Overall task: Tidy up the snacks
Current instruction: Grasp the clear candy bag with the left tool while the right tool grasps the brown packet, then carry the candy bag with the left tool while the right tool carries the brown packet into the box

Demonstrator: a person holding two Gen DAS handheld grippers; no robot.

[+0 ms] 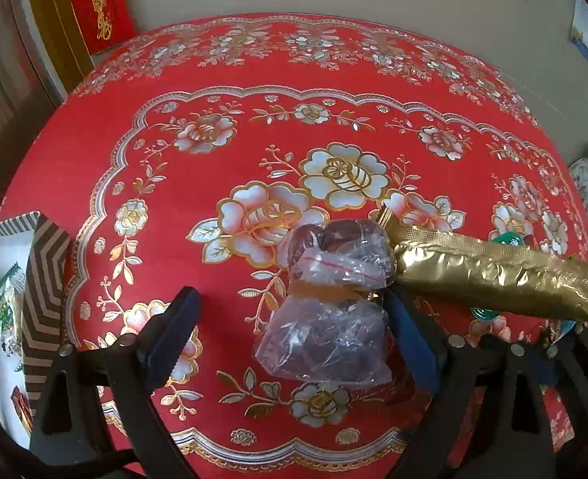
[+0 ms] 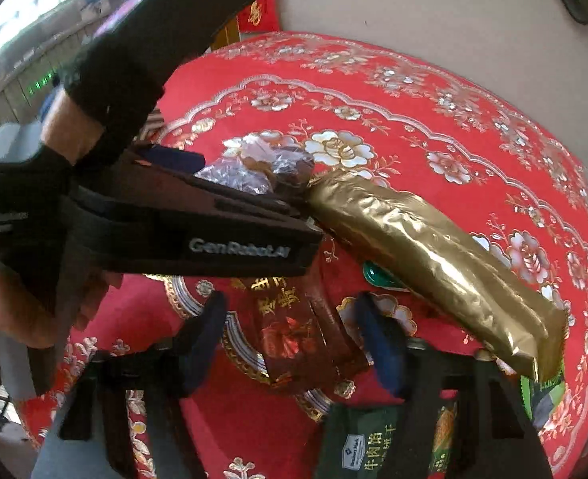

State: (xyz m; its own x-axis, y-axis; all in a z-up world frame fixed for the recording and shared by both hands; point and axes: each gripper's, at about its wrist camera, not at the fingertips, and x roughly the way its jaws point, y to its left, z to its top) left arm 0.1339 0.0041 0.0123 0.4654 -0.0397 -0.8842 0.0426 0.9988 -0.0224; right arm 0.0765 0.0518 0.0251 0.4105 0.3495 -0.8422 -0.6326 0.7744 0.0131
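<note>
Left wrist view shows my left claw (image 1: 290, 319) wide open around the clear bags of dark snacks (image 1: 329, 339) on the red tabletop (image 1: 174, 151). My right claw (image 2: 294, 343) is wide open over a brown packet (image 2: 294, 335). The gold pouch (image 1: 497, 279) touches the bags, so I think closing could drag it along.

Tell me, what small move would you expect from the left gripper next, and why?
Probably closing on the clear plastic bag of dark snacks. The left gripper is open, with the bag lying on the red tablecloth between its fingers, one finger right beside the bag. The striped box at the left already holds snacks, so it likely goes there afterwards.
</note>
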